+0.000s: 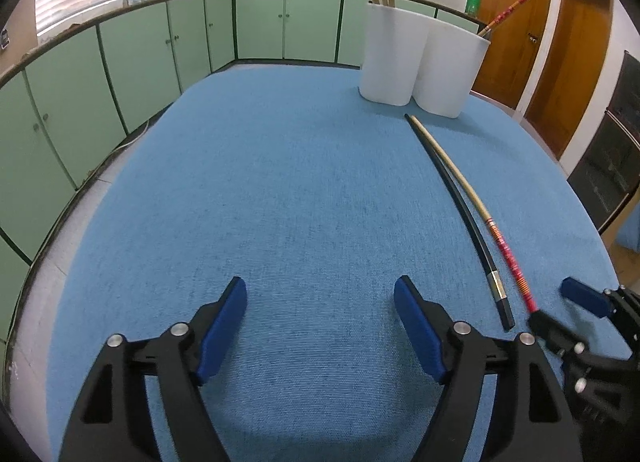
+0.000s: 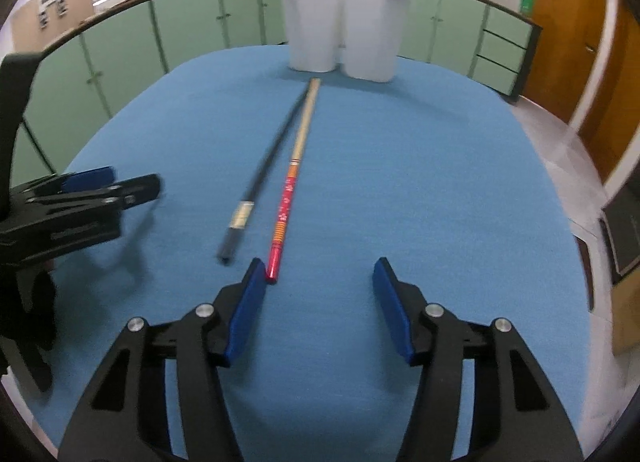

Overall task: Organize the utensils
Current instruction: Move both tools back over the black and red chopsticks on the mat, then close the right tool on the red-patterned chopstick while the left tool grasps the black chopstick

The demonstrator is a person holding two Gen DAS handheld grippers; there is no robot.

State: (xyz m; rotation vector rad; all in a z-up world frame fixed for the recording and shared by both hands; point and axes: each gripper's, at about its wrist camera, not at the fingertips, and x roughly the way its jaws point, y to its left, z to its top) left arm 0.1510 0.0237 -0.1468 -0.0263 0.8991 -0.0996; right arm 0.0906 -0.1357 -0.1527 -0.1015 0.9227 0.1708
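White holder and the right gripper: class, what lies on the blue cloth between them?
Two chopsticks side by side: a black chopstick and a red-handled chopstick, running from the right gripper toward the white holder. Clearest in the right wrist view.

black chopstick (image 2: 256,178), red-handled chopstick (image 2: 294,178), side by side

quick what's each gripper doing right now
left gripper: open, holding nothing
right gripper: open, red chopstick end by its left finger, not gripped

Each tool (image 1: 320,302) (image 2: 320,286) has black linkage arms, silver round pivot screws and flat blue pads.
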